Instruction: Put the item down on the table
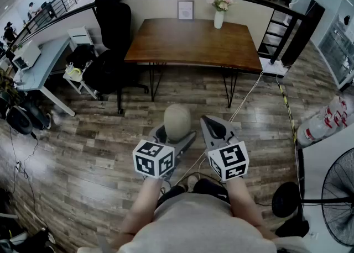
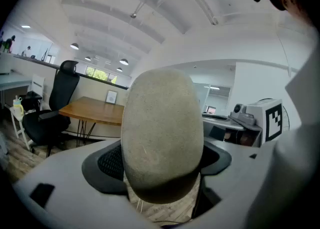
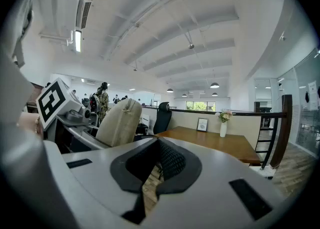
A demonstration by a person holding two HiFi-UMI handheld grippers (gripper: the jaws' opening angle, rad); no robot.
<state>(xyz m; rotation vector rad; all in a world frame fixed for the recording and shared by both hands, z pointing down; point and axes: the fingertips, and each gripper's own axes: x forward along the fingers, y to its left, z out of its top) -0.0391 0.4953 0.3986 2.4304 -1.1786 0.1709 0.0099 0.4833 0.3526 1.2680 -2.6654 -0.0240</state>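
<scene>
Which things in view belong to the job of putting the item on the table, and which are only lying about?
For the job: beige oval item, left gripper shut on it, wooden table.
Lying about: flower vase, picture frame, black office chair, floor fan, empty right gripper.

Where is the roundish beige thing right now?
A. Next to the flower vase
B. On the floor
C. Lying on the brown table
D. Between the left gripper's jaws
D: the roundish beige thing sits clamped between the jaws of the left gripper, held up over the wood floor, and the brown table is still some way ahead of it.
</scene>
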